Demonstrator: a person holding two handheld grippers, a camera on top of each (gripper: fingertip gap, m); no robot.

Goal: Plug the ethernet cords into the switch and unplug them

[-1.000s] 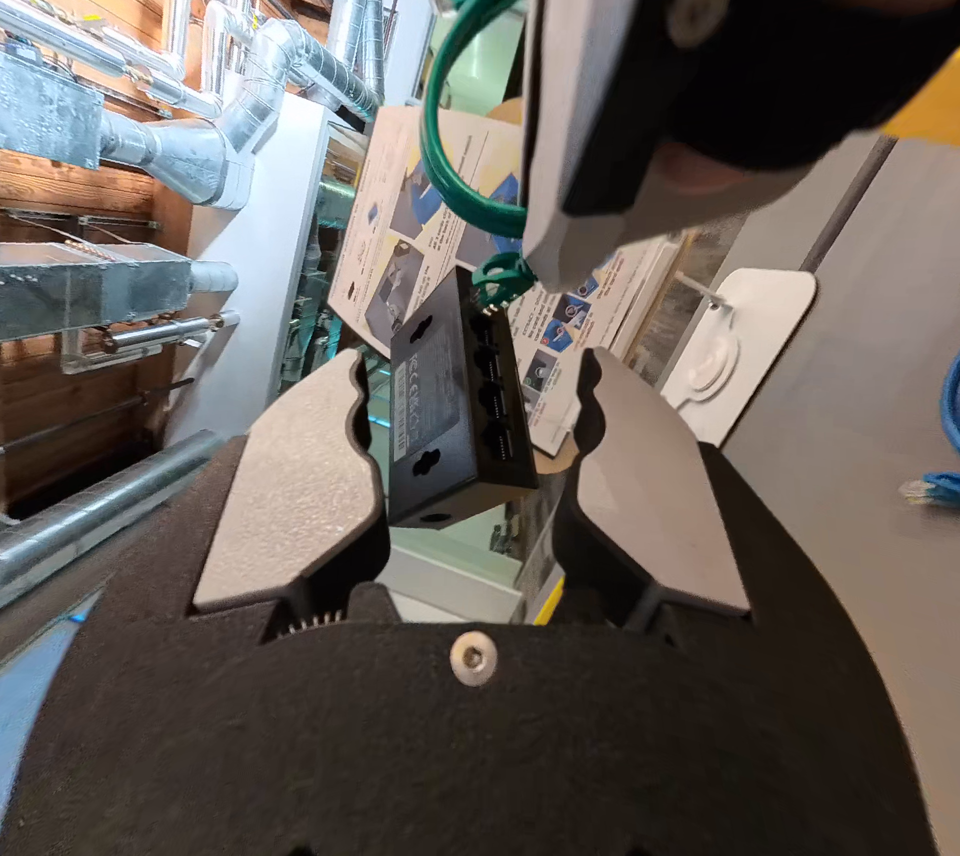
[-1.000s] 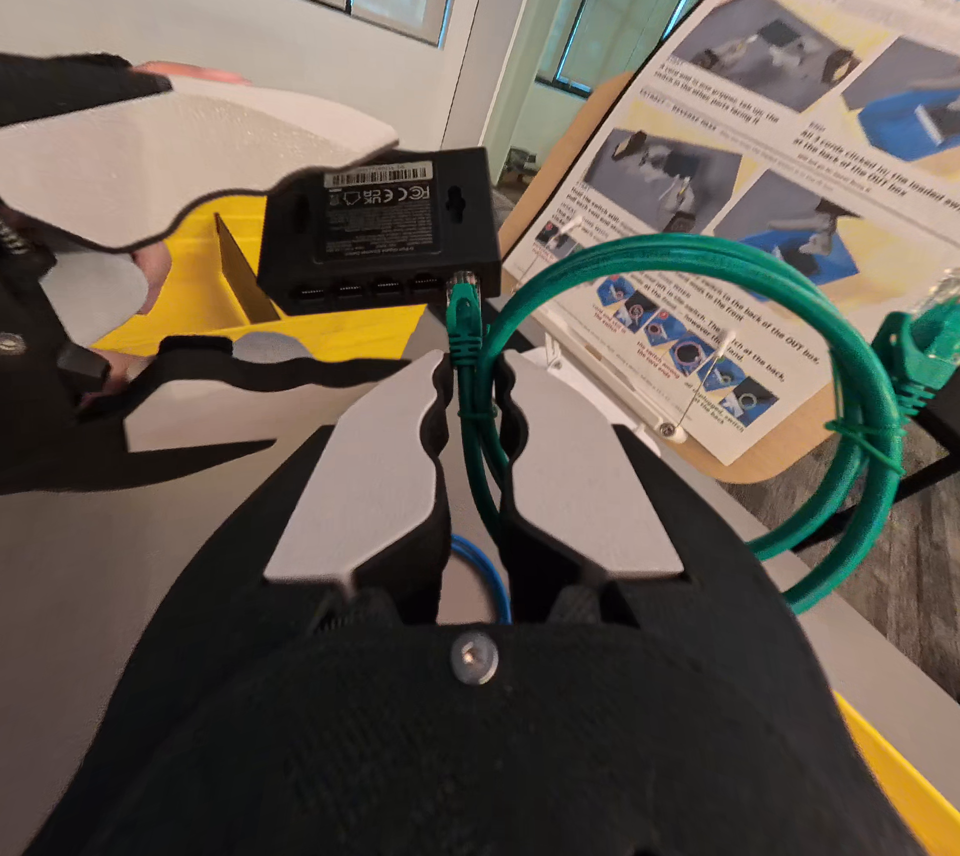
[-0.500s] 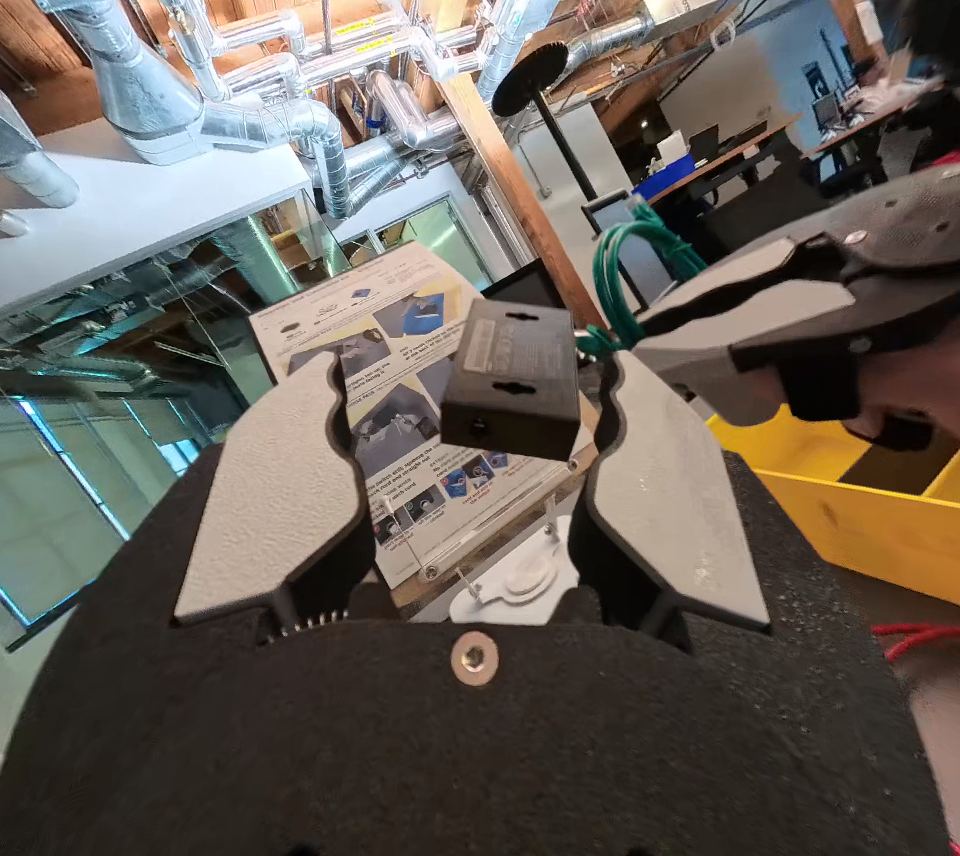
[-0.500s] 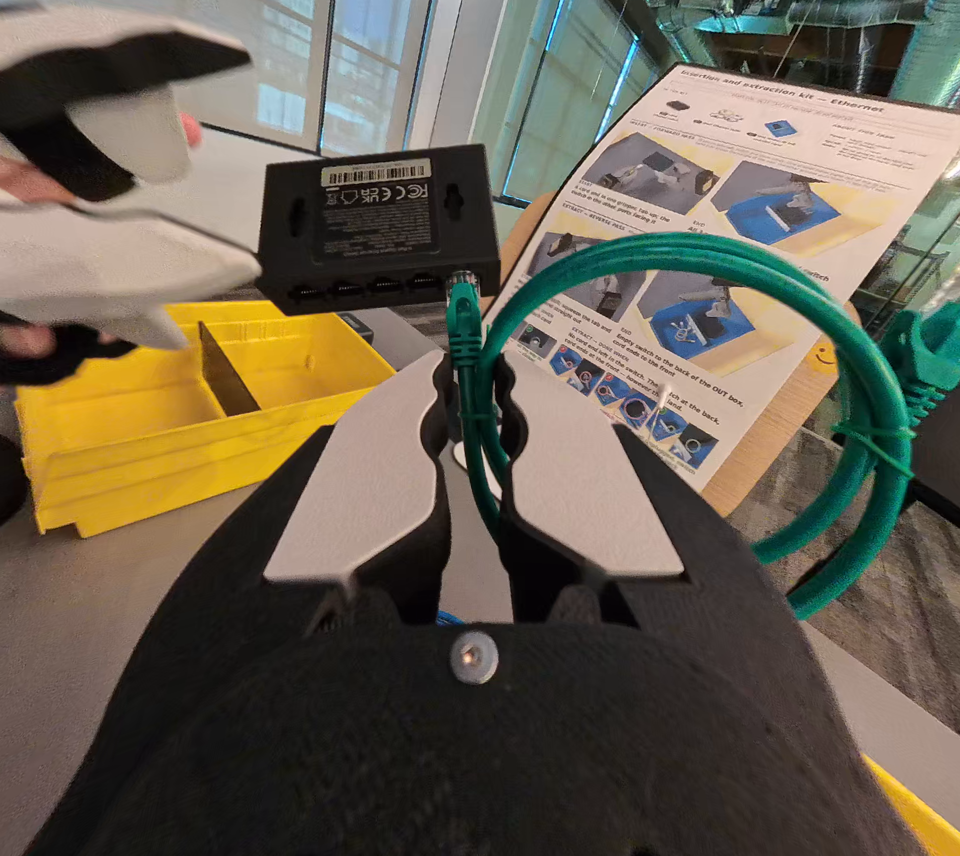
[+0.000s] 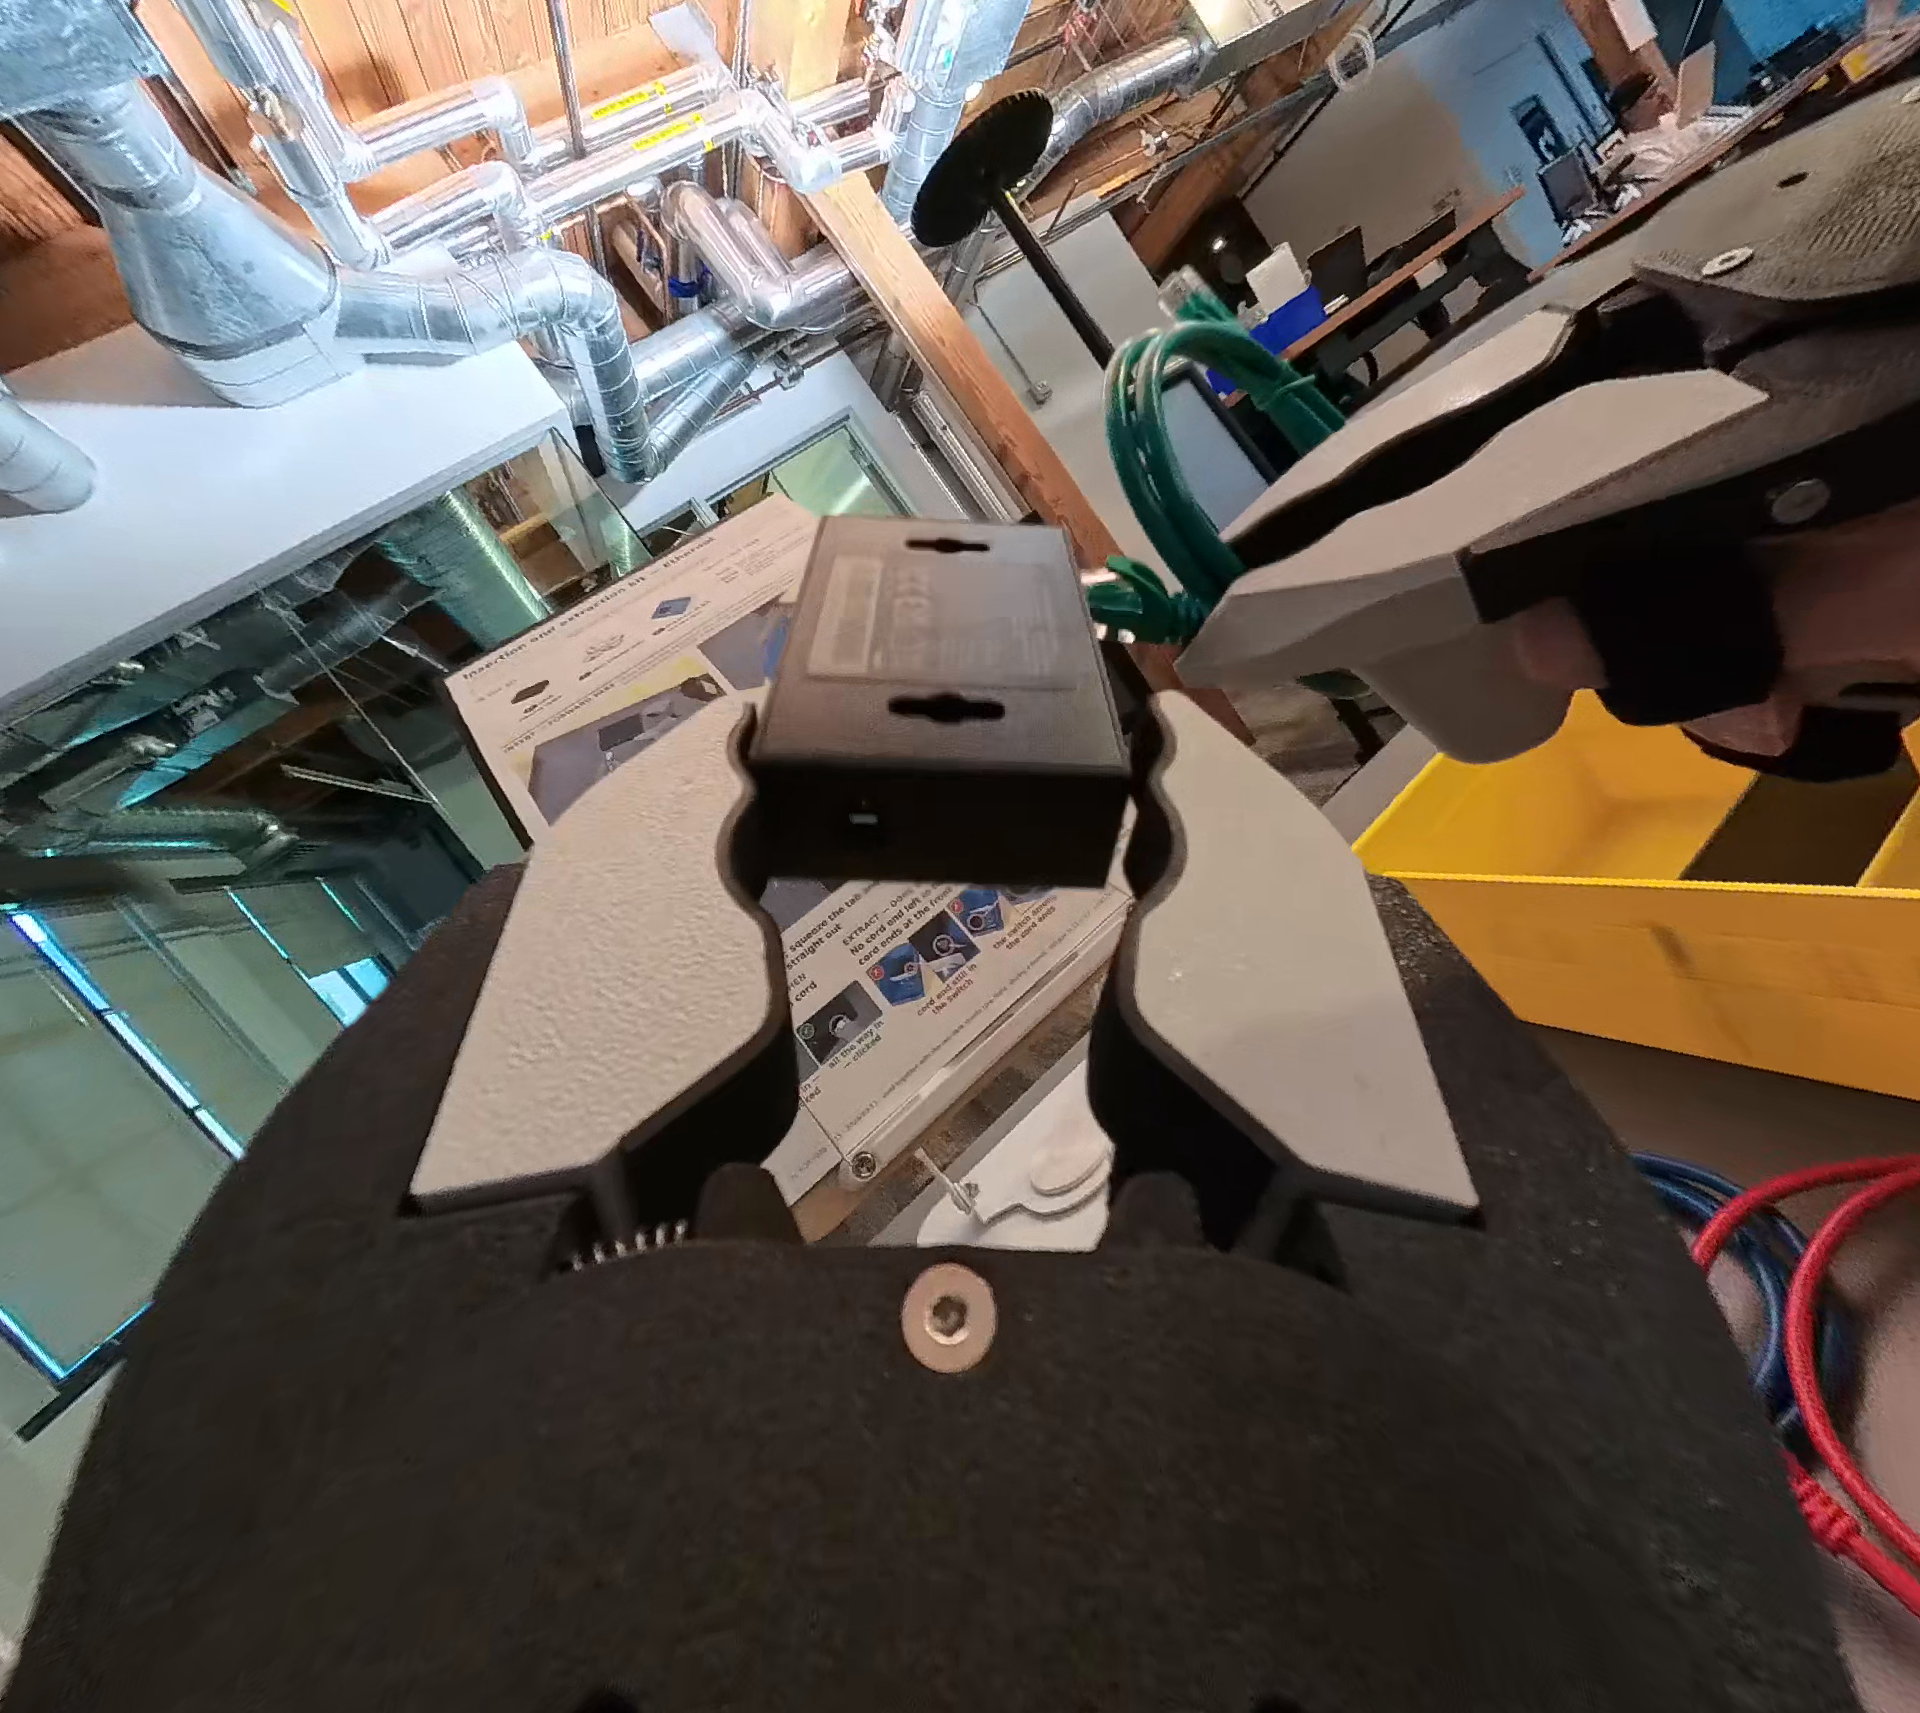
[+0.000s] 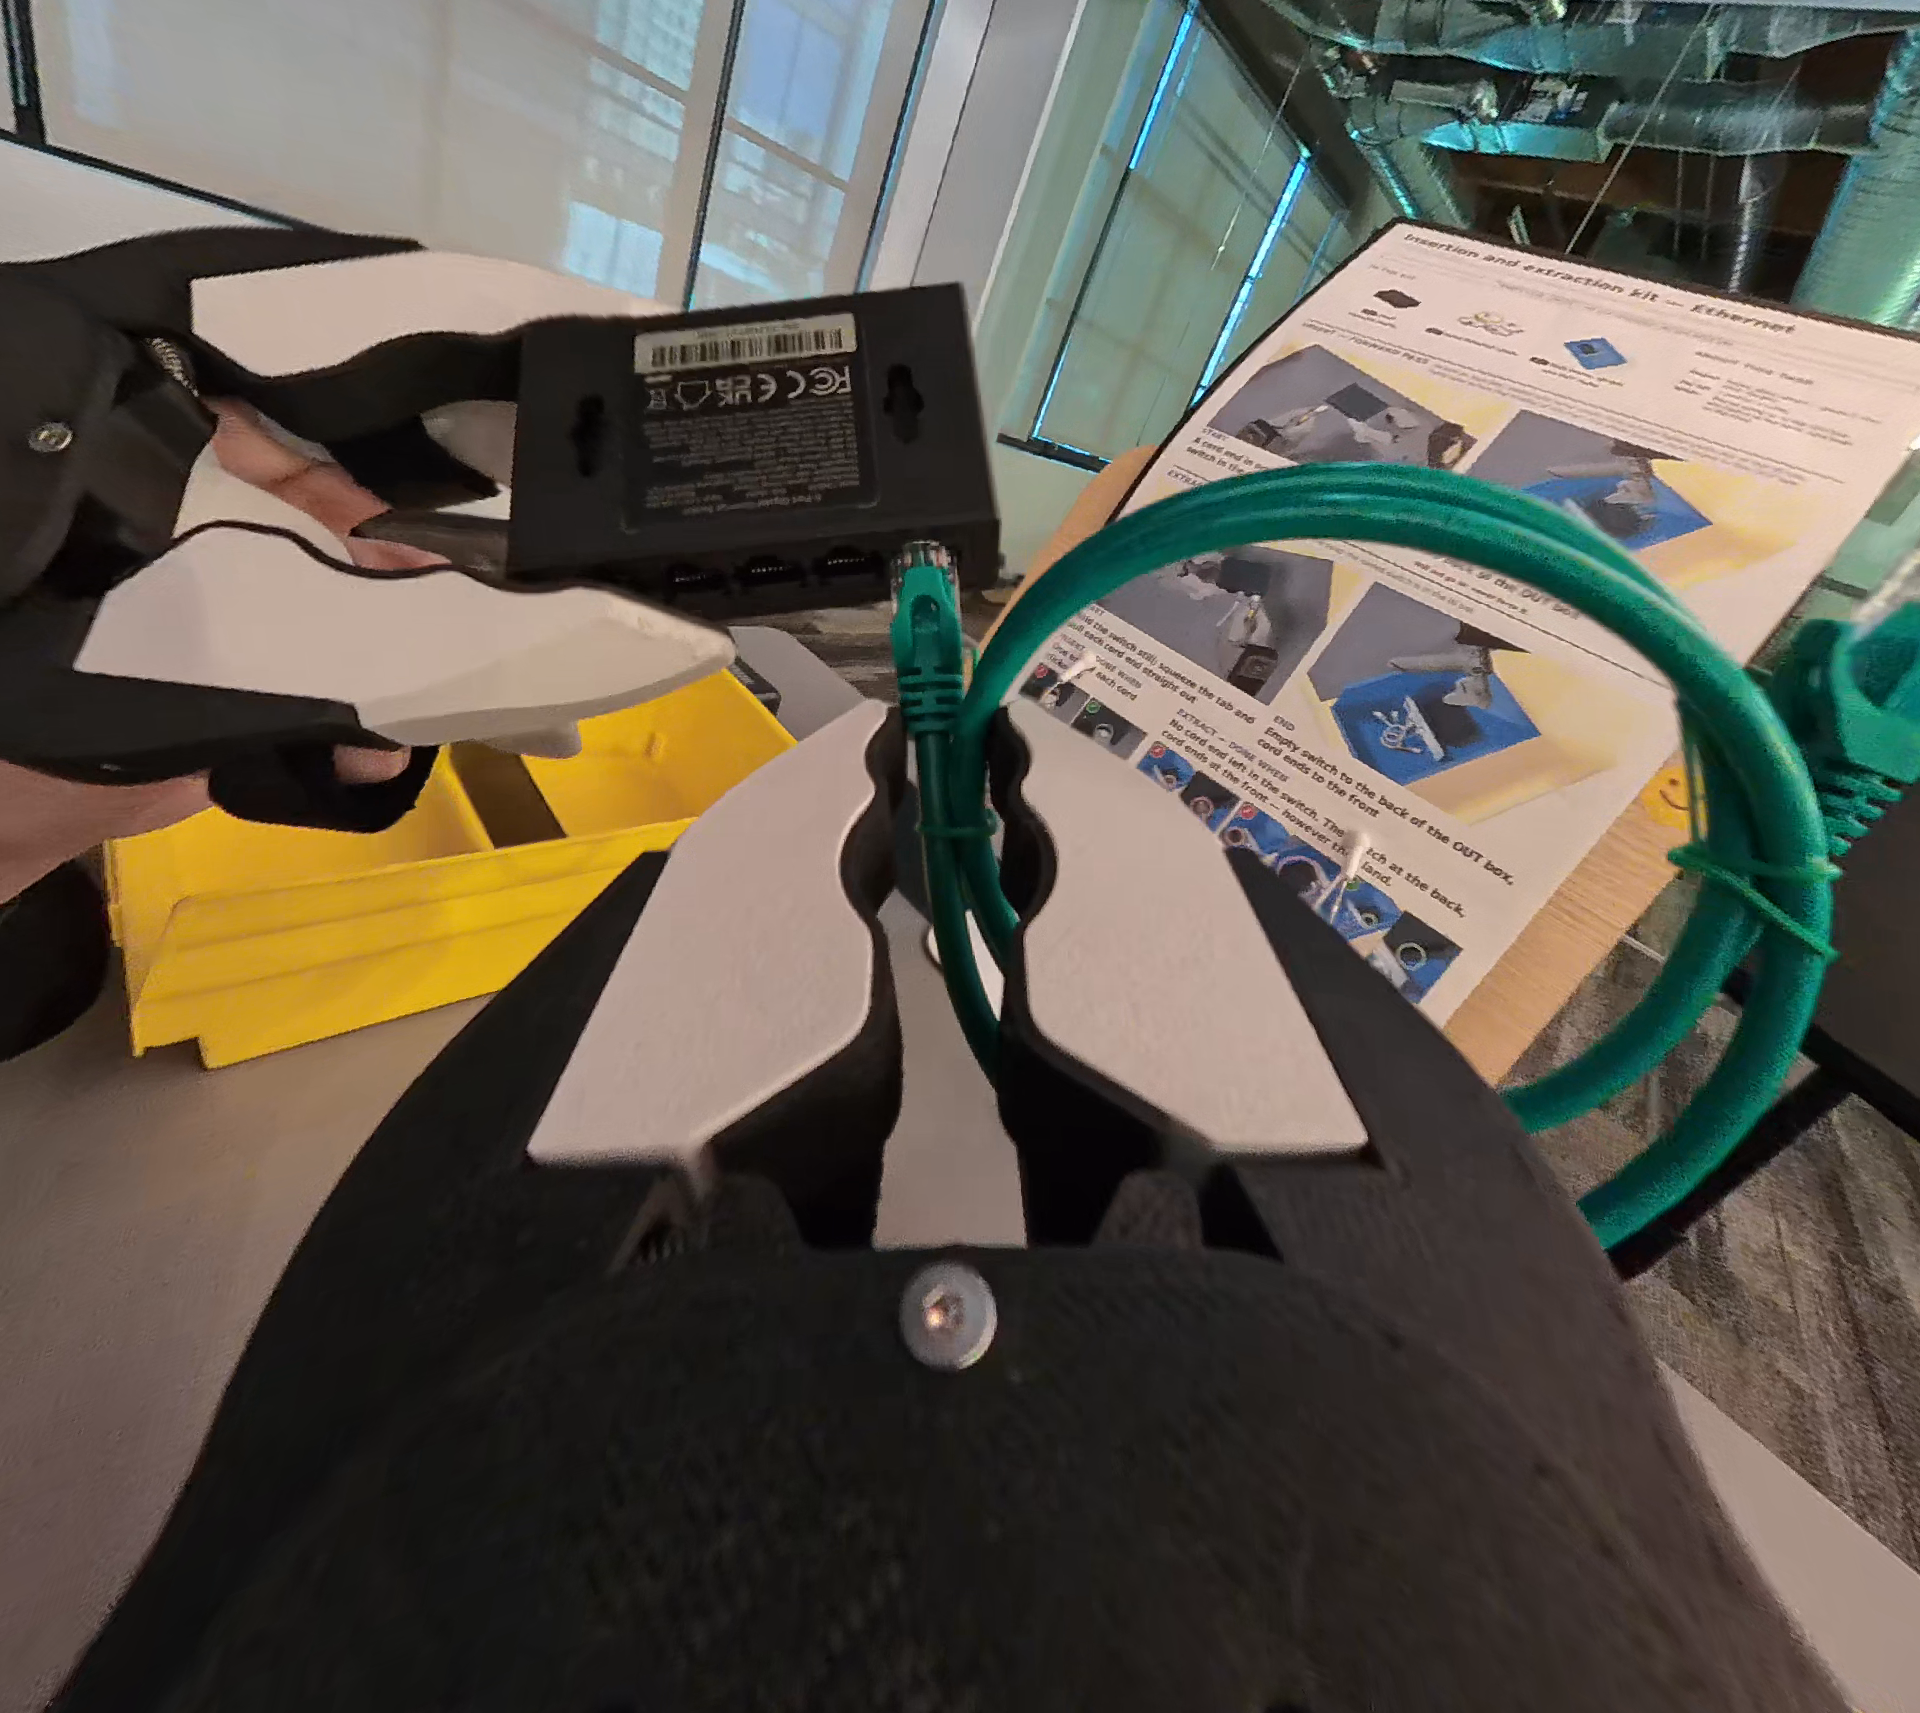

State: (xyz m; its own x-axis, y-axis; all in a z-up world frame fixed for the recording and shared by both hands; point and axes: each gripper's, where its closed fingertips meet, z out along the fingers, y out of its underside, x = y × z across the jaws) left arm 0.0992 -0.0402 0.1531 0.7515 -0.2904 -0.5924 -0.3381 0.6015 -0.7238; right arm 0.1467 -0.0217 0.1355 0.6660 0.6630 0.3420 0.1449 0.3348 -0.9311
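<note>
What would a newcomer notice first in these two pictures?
First, the black switch, held in the air by the left gripper at its end, label side up. Next, the green ethernet cord, coiled, with its plug at the rightmost port and its cable pinched in the right gripper. Behind stands a picture instruction board.

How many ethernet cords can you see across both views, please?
3: green cord in the right gripper's jaws; blue cord and red cord on the table, left view's right edge. Others may be hidden.
</note>
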